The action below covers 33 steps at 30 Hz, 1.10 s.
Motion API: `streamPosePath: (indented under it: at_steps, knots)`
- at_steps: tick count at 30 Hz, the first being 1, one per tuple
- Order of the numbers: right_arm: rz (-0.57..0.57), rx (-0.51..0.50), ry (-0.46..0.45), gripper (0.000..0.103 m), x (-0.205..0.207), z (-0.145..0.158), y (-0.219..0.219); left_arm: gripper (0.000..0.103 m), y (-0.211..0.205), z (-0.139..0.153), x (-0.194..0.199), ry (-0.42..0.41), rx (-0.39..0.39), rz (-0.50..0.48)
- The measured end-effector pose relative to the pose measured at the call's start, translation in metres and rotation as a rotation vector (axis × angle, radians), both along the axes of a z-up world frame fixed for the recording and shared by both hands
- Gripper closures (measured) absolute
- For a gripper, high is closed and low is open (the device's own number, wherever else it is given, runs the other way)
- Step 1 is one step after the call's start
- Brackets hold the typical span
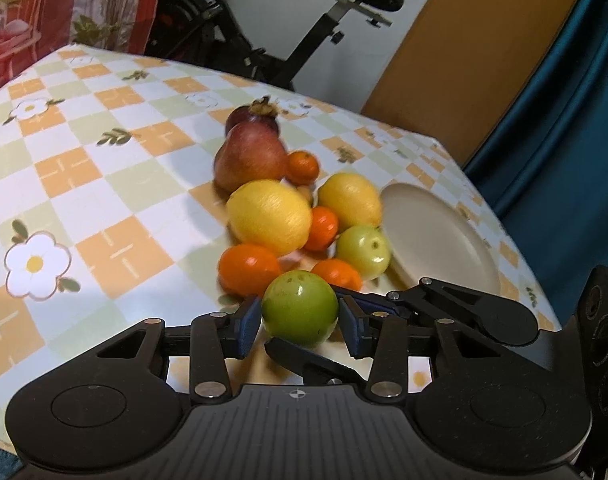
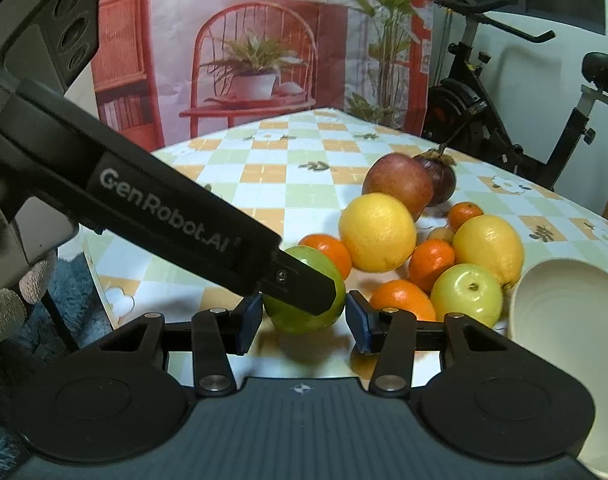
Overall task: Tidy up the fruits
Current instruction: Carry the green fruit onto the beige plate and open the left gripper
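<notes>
Green fruit at the pile's near edge is half hidden in the right wrist view behind the left gripper, which pinches it. The right gripper straddles it too; contact there cannot be confirmed.

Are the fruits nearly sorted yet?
Not yet. Done: nothing, the plate is bare. In hand: the left gripper is closed around a green apple, with the right gripper flanking the same one. Left: the lemons, oranges, second green apple and red fruit sit piled on the table.
</notes>
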State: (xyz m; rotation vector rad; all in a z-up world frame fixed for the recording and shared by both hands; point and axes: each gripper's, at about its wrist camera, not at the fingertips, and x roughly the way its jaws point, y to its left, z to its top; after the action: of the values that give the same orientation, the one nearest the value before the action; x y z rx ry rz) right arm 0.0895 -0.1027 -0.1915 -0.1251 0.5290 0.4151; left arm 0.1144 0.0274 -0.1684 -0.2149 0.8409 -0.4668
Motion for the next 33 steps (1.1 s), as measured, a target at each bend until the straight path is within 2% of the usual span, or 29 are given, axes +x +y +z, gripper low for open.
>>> streamPosePath:
  at_steps: [9,16,23,33]
  knots:
    - [-0.077,0.052,-0.060,0.054,-0.011,0.024,-0.029,0.059,-0.046,0.033,0.009,-0.087,0.046,-0.097]
    - [-0.176,0.101,-0.081,0.054,-0.008,0.043,-0.082,0.058,-0.102,0.049,0.040,-0.117,0.063,-0.205]
    - [-0.263,0.123,-0.051,0.054,0.010,0.045,-0.127,0.058,-0.147,0.037,0.079,-0.035,0.066,-0.258]
    - [-0.304,0.139,0.039,0.054,0.038,0.021,-0.155,0.058,-0.176,0.006,0.109,0.020,0.182,-0.264]
